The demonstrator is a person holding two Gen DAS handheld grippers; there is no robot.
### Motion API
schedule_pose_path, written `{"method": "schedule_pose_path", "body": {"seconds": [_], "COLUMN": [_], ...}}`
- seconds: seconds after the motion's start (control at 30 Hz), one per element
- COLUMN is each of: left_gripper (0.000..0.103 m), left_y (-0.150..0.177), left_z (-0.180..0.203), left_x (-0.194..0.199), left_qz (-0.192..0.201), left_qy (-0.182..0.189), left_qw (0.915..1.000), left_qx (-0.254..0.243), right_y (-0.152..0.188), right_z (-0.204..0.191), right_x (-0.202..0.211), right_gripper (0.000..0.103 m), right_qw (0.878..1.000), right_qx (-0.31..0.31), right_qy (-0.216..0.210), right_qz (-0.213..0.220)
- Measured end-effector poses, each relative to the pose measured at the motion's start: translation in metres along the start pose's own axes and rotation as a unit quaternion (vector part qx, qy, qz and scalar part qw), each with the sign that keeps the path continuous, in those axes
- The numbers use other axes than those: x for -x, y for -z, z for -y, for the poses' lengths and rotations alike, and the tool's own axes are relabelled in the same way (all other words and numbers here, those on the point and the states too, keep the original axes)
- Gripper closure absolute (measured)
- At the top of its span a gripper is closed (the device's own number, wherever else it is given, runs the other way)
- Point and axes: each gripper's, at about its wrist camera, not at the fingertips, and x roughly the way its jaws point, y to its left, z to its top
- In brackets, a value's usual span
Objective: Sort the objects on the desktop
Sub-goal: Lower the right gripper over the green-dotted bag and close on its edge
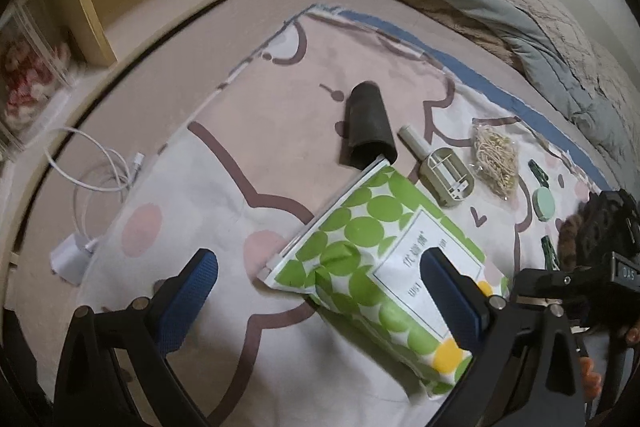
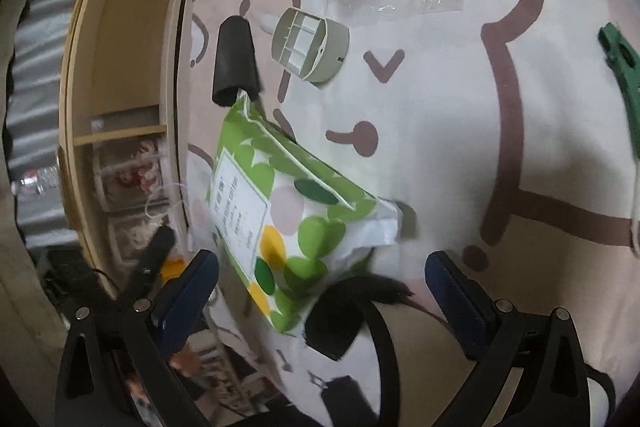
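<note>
Green-dotted soft pouch (image 1: 376, 259), lying flat on the bear-print mat (image 1: 192, 187) just beside a black roll (image 1: 368, 125), likely light, crinkly and slippery. Left tool (image 1: 320, 283) wide open and empty, hovering astride the pouch; right tool (image 2: 320, 283) likewise spread, holding nothing. Best pinched along the stiffer sealed edge, not the puffy middle.

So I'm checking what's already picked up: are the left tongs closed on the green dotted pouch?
No: the left tongs stand open over the green dotted pouch, which lies flat on the mat.
</note>
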Motion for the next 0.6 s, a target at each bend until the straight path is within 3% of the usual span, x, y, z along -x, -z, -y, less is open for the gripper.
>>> {"method": "schedule_pose_path", "body": {"seconds": [0.27,0.37,0.5,0.6], "left_gripper": [0.002,0.002,0.002,0.002], "left_y": [-0.010,-0.014,-0.016,-0.012], "left_z": [-0.004,-0.002,0.000,0.000], "left_x": [-0.020,-0.028,-0.038,-0.043], "left_qz": [-0.017,-0.018,-0.023,-0.034], "left_qy": [0.032,0.038,0.044,0.054], "left_qw": [0.9992,0.9990,0.9987,0.9980], "left_qx": [0.017,0.016,0.006,0.003], "right_y": [-0.001,0.002,0.003,-0.002], "right_z": [-0.013,-0.020,-0.024,-0.025], "right_x": [-0.022,-0.031,-0.027,-0.017], "right_gripper": [0.000,0.009,0.013,0.016], "right_qw": [1.000,0.999,1.000,1.000], "right_qx": [0.007,0.013,0.011,0.010], "right_qy": [0.007,0.004,0.004,-0.020], "right_qz": [-0.027,-0.038,-0.014,0.017]}}
